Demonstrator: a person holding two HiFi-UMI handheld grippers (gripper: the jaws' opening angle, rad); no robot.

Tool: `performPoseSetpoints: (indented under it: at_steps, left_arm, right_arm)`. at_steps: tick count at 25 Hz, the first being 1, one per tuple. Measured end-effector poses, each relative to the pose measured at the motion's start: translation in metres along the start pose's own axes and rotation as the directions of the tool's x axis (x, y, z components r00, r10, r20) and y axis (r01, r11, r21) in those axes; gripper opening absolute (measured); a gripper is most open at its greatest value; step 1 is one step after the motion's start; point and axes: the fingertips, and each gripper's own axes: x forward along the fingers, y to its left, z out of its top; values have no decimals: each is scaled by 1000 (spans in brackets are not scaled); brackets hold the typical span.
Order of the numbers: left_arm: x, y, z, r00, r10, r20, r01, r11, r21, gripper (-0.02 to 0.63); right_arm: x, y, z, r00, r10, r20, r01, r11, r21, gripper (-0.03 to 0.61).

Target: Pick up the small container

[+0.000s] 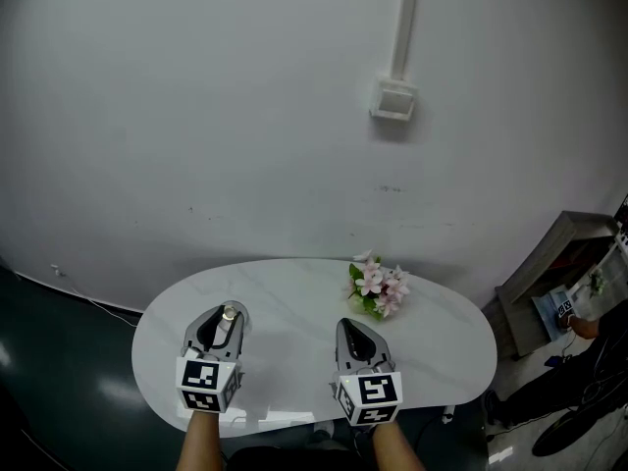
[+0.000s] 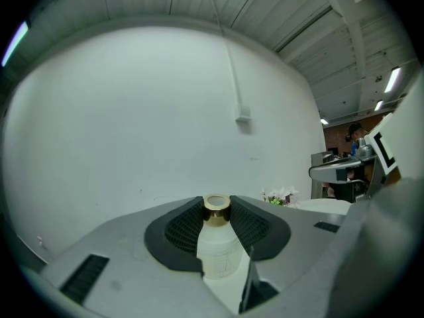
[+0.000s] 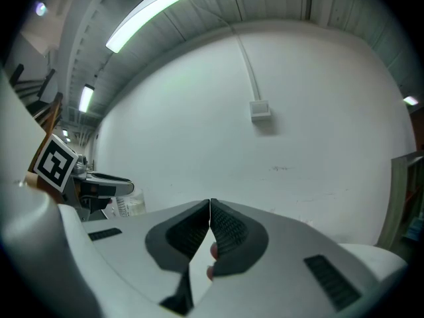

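Note:
The small container (image 2: 217,247) is a white translucent bottle with a gold cap (image 2: 216,208). It stands upright between the dark ribbed pads of my left gripper (image 2: 216,212), which is shut on its neck and body. In the head view the left gripper (image 1: 225,324) hovers over the left part of the white oval table (image 1: 294,292), the gold cap (image 1: 230,313) showing between its jaws. My right gripper (image 1: 353,328) is over the table's middle, and its tips (image 3: 210,207) meet, with nothing held. From the right gripper view the container (image 3: 130,204) shows at the left.
A small bunch of pink flowers (image 1: 379,288) lies at the table's far edge, just beyond the right gripper. A white wall with a mounted box (image 1: 393,99) rises behind. A grey cabinet (image 1: 549,273) and a person's arm (image 1: 589,328) are at the right; dark floor surrounds the table.

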Motion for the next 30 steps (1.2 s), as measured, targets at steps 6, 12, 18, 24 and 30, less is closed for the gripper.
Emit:
performPoseSetpoints:
  at_steps: [6, 12, 18, 24, 30]
  left_arm:
    - [-1, -2, 11, 1000, -3, 14, 3, 1000, 10, 130]
    - [1, -3, 12, 1000, -5, 9, 5, 1000, 6, 129]
    - [1, 0, 15, 1000, -5, 16, 5, 1000, 14, 129]
    - [0, 4, 14, 1000, -2, 9, 1, 1000, 8, 129]
    - [-2, 6, 17, 1000, -2, 19, 2, 1000, 12, 129]
  right_arm:
    - [-2, -3, 9, 1000, -3, 8, 3, 1000, -25, 66]
    - [-1, -7, 13, 1000, -7, 13, 7, 1000, -25, 66]
    - [2, -6, 14, 1000, -9, 13, 10, 999, -39, 66]
    - [6, -4, 14, 1000, -3, 7, 4, 999, -45, 66]
    - [7, 0, 15, 1000, 1, 10, -1, 998, -57, 66]
